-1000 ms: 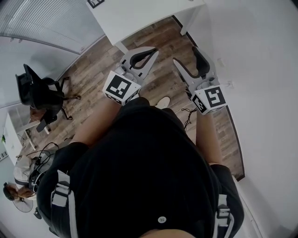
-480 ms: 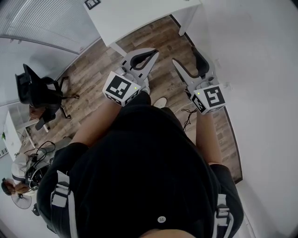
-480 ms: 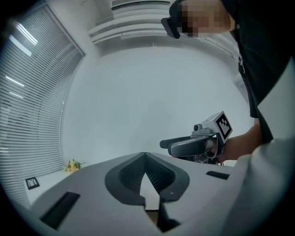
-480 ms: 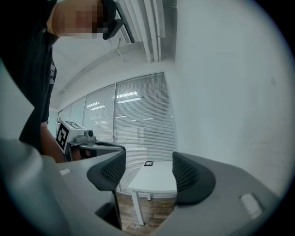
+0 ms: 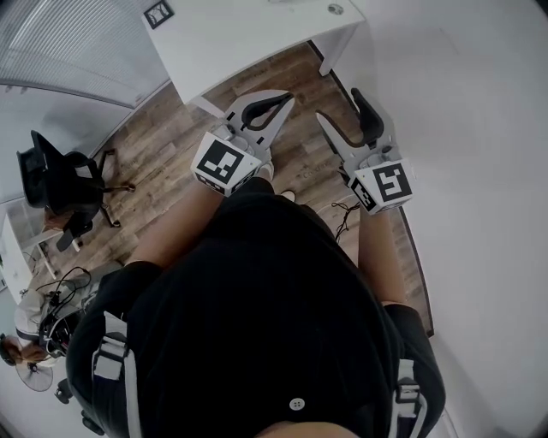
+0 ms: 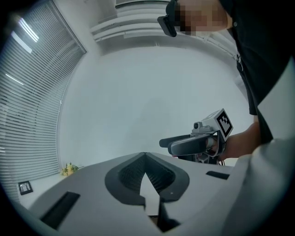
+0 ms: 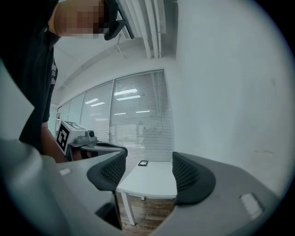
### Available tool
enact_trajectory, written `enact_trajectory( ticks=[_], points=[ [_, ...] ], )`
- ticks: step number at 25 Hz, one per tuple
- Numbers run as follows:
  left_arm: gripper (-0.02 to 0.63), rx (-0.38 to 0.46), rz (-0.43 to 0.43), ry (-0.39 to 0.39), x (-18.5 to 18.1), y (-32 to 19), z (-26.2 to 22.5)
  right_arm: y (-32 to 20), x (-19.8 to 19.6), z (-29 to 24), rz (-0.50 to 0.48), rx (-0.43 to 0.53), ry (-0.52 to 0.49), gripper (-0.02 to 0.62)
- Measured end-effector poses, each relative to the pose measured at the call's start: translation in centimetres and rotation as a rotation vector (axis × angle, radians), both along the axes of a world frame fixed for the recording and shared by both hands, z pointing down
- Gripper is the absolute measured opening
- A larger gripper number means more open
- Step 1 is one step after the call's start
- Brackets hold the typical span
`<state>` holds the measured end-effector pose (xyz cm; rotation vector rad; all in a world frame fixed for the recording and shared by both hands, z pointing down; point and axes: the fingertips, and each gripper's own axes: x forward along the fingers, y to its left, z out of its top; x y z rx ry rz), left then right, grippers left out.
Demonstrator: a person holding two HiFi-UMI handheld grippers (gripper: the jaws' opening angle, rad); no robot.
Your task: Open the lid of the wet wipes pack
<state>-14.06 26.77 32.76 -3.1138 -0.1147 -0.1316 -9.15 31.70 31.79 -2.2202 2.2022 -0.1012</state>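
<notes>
left gripper (image 6: 145,157) pointing at white wall (image 6: 138,92), jaw tips meeting | right gripper (image 6: 171,143) hovering at right, hand (image 6: 212,144) gripping it | blinds (image 6: 27,92) running along left

Legible words, numbers, brand names: none on any surface. Printed signs, pattern only: one black-and-white square code on the left cube (image 5: 224,164) of the left gripper (image 5: 287,97), one on the right cube (image 5: 385,184) of the right gripper (image 5: 337,103), and one small dark square marker (image 5: 158,14) lying flat near the corner of the white table (image 5: 248,38). These patterns are blocks of black and white and hold no letters or digits that can be read.
</notes>
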Motion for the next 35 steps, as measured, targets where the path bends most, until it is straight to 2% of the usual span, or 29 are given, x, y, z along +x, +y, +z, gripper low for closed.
enact_trajectory(
  ticks=[7,14,26,35],
  points=[
    [0.005,-0.018,-0.002,0.006,4.7,-6.3,0.0,-6.1,4.3,0.4,-0.002,-0.03,-0.004,0.314],
    [0.005,-0.046,-0.006,0.004,7.4,-12.9,0.1,-12.7,6.9,0.6,-0.007,-0.063,-0.009,0.314],
    [0.005,-0.083,0.029,-0.008,10.0,-21.6,1.8,-21.3,9.2,1.7,0.008,-0.115,0.007,0.314],
    [0.005,-0.097,0.028,-0.01,12.1,-25.5,2.7,-24.6,11.2,3.3,0.013,-0.144,-0.002,0.313]
  ],
)
